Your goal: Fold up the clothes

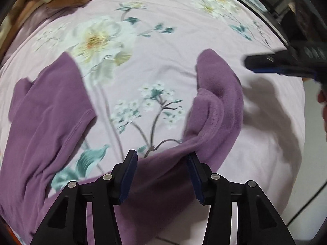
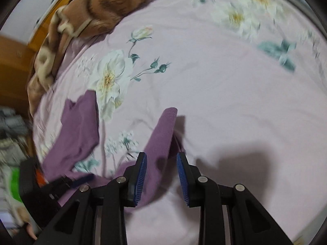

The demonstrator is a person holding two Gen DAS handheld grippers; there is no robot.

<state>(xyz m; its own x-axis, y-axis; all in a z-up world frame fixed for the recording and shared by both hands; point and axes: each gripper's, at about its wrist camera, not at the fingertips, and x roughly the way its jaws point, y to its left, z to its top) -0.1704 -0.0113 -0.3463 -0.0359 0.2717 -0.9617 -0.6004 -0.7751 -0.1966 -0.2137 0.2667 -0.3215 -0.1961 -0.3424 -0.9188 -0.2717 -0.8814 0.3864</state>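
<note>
A purple fleece garment (image 1: 51, 118) lies on the pink floral bedsheet (image 1: 163, 47), its two legs or sleeves spread apart, one at the left and one bunched at the right (image 1: 218, 102). My left gripper (image 1: 162, 159) is open above the garment's near edge, with the cloth between and below its pads. My right gripper (image 2: 161, 159) is open over the right purple limb (image 2: 163, 134), not holding it. The right gripper also shows in the left wrist view (image 1: 271, 63) at the right edge. The left gripper shows in the right wrist view (image 2: 67, 181) at lower left.
A brown patterned blanket (image 2: 98, 6) is heaped at the far left of the bed. A wooden bed frame (image 2: 12, 65) runs along the left. A dark bed edge (image 1: 255, 10) and tiled floor (image 1: 306, 200) lie to the right.
</note>
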